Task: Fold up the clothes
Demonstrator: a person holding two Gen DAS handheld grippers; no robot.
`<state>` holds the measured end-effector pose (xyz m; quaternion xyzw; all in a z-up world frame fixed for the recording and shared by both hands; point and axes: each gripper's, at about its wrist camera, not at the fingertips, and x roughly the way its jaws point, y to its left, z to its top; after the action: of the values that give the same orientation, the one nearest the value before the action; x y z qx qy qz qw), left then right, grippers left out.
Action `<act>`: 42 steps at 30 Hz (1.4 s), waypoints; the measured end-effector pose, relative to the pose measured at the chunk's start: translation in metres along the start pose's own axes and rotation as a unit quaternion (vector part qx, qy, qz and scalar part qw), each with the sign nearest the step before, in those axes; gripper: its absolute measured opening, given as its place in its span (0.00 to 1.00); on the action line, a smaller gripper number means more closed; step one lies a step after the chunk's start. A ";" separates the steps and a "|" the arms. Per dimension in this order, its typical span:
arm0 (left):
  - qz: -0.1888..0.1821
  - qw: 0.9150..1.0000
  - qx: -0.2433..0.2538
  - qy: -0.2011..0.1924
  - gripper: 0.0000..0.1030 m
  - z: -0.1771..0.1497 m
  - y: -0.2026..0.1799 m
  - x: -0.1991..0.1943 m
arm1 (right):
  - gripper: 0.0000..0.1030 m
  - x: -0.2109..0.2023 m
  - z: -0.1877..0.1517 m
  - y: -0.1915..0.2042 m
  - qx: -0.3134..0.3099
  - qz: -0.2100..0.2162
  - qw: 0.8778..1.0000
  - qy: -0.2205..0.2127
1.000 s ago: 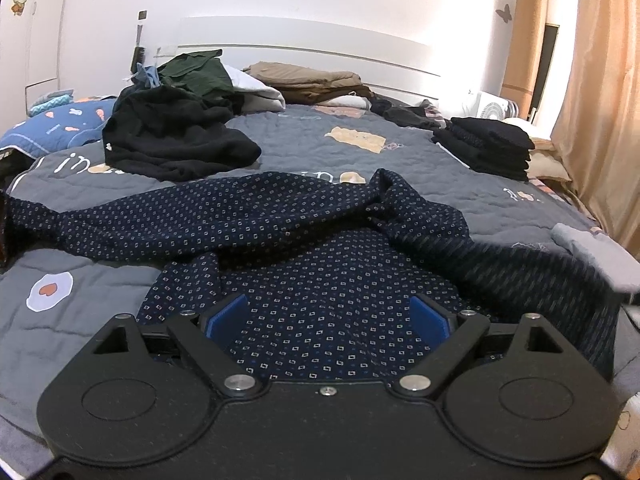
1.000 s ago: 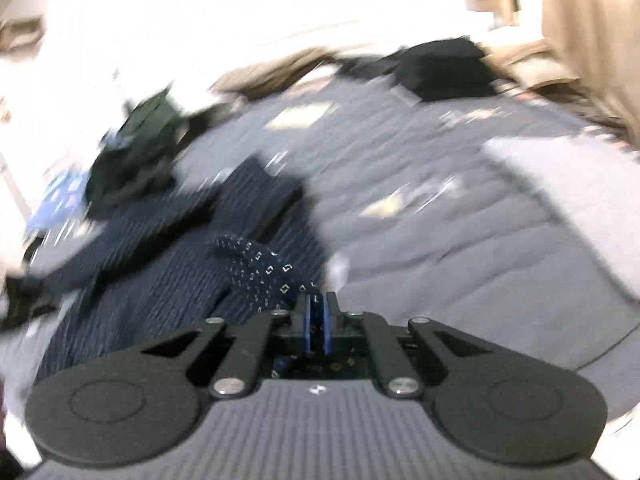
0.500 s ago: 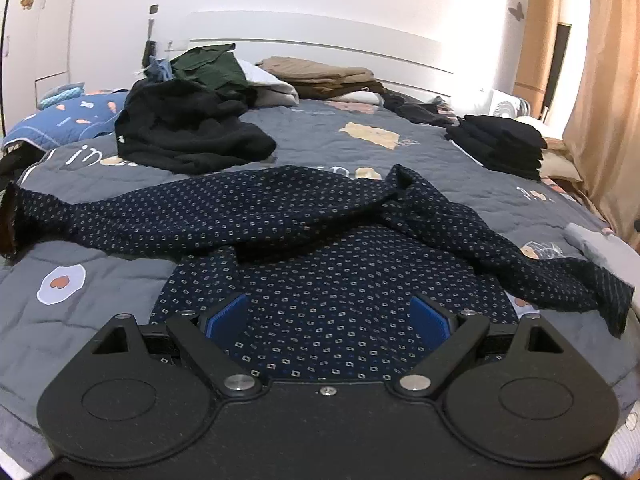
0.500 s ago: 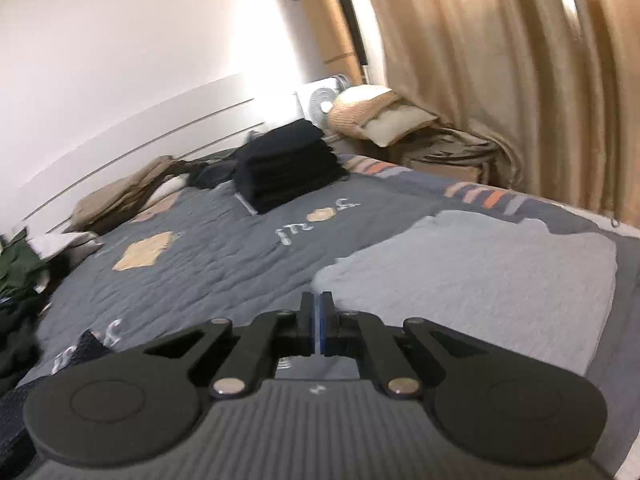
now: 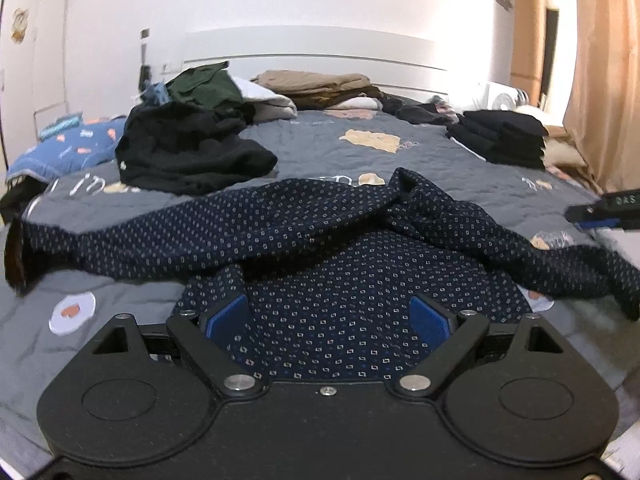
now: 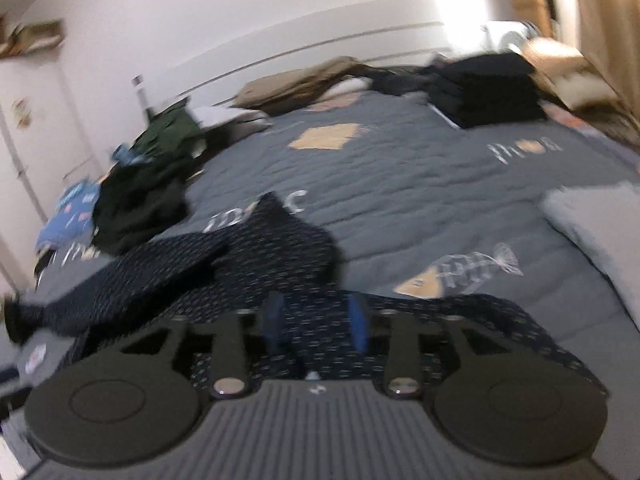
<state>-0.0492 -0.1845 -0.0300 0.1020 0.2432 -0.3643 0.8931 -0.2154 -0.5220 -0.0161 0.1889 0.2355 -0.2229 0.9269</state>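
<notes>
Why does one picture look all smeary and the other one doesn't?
Right wrist view: streaky motion blur smears the dotted navy shirt and the bed's quilt. Left wrist view: sharp, so the shirt's little squares show; both views bulge from the fisheye lens, with white glare near the curtain.

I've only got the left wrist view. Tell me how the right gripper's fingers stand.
Observer: The right gripper has just been opening. Its fingers stand apart over the dotted shirt and pinch nothing.
Operator: Report what lies to the right of that shirt.
Observer: A grey garment lies flat on the bed, apart from the shirt.
</notes>
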 end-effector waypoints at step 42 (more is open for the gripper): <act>-0.007 0.963 0.255 0.090 0.06 0.135 0.080 0.245 | 0.53 0.090 0.011 0.014 -0.016 0.033 0.998 0.042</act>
<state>0.2063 -0.3233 -0.0381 0.3570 0.2222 -0.4099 0.8094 -0.1334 -0.5448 -0.0504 0.1909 0.2716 -0.1807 0.9258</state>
